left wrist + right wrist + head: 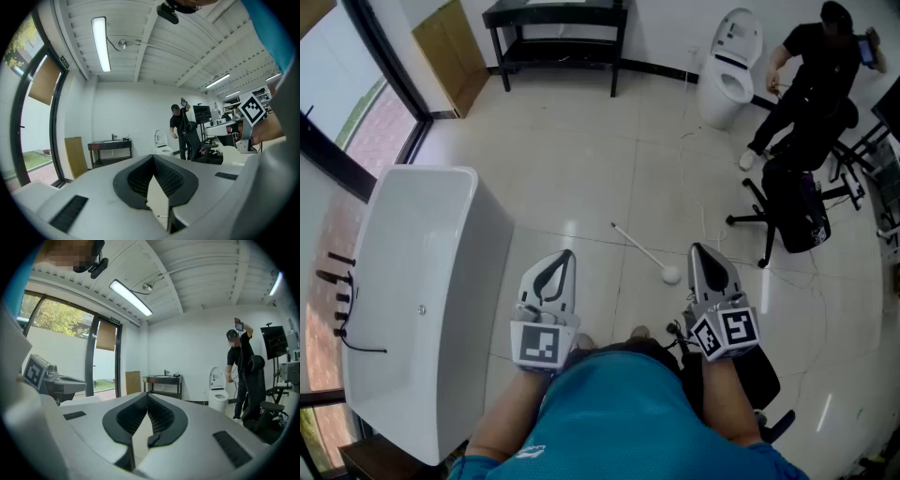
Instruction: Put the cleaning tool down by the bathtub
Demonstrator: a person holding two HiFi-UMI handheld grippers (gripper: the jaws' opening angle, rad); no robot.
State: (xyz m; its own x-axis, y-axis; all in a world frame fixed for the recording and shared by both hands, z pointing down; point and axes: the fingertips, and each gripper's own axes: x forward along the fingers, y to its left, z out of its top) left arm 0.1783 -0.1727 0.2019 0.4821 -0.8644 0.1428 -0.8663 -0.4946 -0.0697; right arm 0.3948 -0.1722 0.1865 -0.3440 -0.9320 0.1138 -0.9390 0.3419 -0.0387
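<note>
The cleaning tool (643,252), a thin white stick with a round white head, lies on the tiled floor in the head view. It rests about a pace to the right of the white bathtub (422,300). My left gripper (569,254) is held level between tub and tool, its jaws shut with nothing in them. My right gripper (696,248) sits just right of the tool's round head, also shut and empty. Neither touches the tool. In the left gripper view my left gripper (153,158) points across the room; in the right gripper view my right gripper (148,395) does the same.
A white toilet (733,66) and a black table (558,28) stand at the far wall. A person in black (820,70) stands at the back right beside a black office chair (792,202). A wooden board (450,52) leans by the window. Black fittings (339,291) sit on the tub's left rim.
</note>
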